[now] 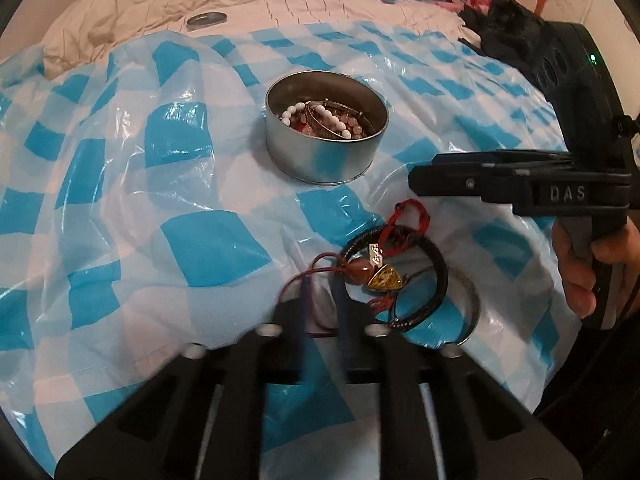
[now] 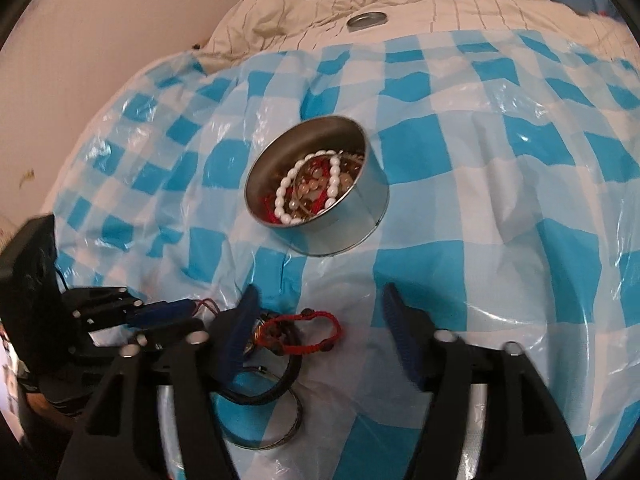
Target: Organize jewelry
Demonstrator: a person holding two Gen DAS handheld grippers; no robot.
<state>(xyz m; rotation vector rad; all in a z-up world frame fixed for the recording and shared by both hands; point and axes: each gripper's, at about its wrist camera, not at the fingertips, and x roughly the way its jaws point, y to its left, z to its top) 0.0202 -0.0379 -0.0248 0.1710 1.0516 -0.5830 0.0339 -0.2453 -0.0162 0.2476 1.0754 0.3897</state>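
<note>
A round metal tin (image 1: 326, 160) (image 2: 352, 232) holding bead bracelets stands on the blue-and-white checked plastic sheet (image 1: 180, 240). In front of it lies a small heap: a red braided bracelet (image 1: 404, 220) (image 2: 316, 320), a black bangle (image 1: 440, 268) (image 2: 280, 392), a silver bangle (image 1: 474, 300) (image 2: 296, 420), an amber pendant (image 1: 384, 280) and a dark red cord (image 1: 298, 276). My left gripper (image 1: 322, 312) (image 2: 188, 312) is at the heap's left edge, shut on the dark red cord. My right gripper (image 2: 320, 320) (image 1: 418, 176) is open above the heap, with the red braided bracelet between its fingers, untouched.
The tin's lid (image 1: 206, 20) (image 2: 367, 20) lies on the cream quilt (image 1: 140, 4) behind the sheet. A person's hand (image 1: 580, 272) holds the right gripper's handle. A pale wall (image 2: 100, 40) borders the bed on the left.
</note>
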